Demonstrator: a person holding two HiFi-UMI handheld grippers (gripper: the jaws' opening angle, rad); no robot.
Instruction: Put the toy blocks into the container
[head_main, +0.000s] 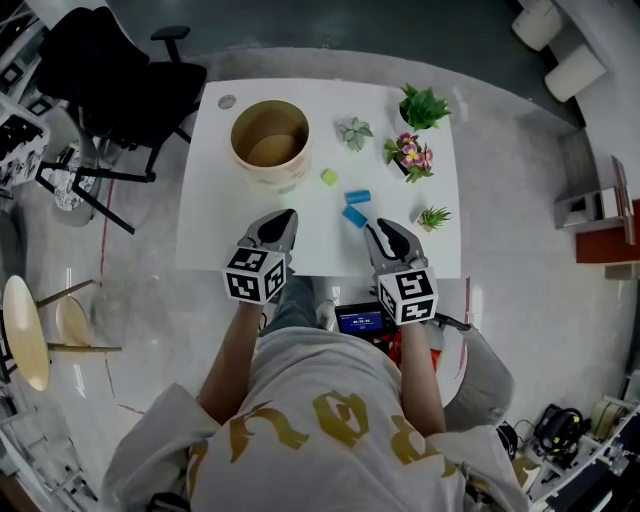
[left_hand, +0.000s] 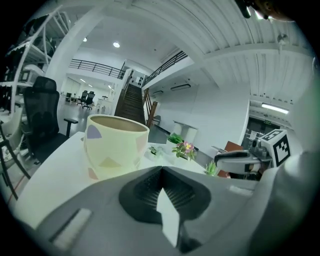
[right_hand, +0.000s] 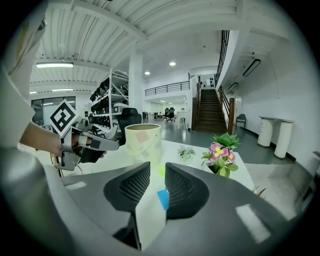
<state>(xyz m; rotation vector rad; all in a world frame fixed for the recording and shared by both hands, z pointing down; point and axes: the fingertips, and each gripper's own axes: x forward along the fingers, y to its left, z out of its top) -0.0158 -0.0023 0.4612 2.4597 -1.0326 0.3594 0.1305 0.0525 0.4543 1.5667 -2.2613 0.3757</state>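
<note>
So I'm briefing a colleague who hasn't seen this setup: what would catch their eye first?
Probably the big cream container at the far left of the white table. Then the left gripper and right gripper at the near edge, each with a marker cube, facing a green block and two blue blocks; potted plants line the right side.

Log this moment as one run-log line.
left hand-held gripper: shut, empty | right hand-held gripper: open, empty, blue block just ahead | green block: outside container
</note>
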